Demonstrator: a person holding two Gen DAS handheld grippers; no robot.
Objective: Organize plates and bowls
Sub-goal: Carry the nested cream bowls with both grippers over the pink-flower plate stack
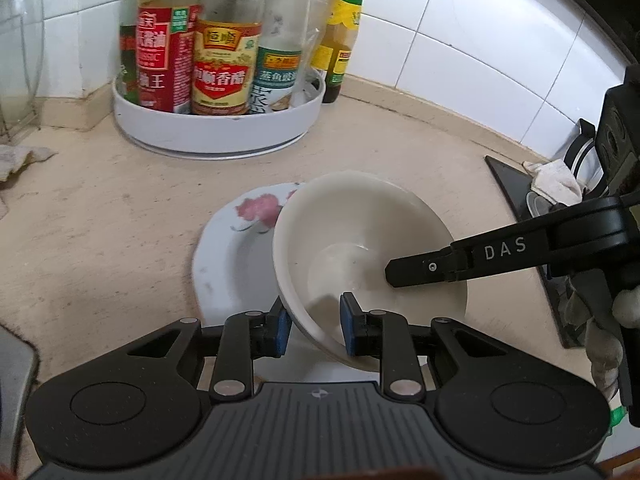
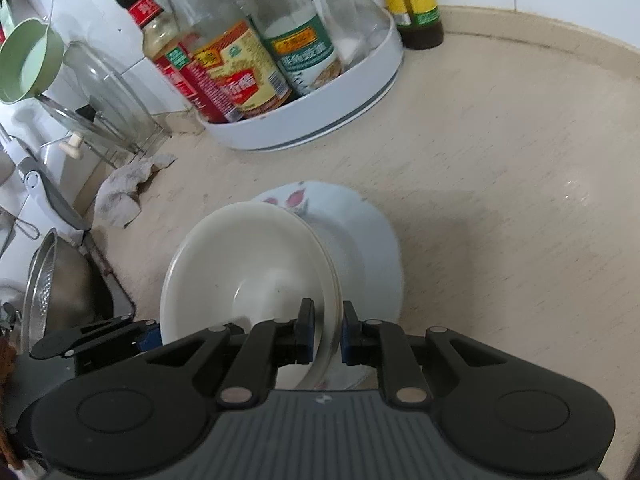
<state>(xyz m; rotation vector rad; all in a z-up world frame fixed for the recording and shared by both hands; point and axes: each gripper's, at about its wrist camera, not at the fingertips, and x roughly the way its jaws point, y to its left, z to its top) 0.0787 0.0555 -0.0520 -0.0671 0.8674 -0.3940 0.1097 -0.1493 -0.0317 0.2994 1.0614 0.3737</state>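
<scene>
Both tools (image 1: pixel 313 330) (image 2: pixel 327 332) clamped on bowl (image 1: pixel 360 240)

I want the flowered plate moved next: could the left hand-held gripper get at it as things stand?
Probably not yet: the left hand-held gripper is shut on the rim of the white bowl, which hangs tilted over the flowered plate.

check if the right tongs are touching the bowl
Touching. The right wrist view shows the right tongs with both pads clamped on the rim of the bowl.
</scene>
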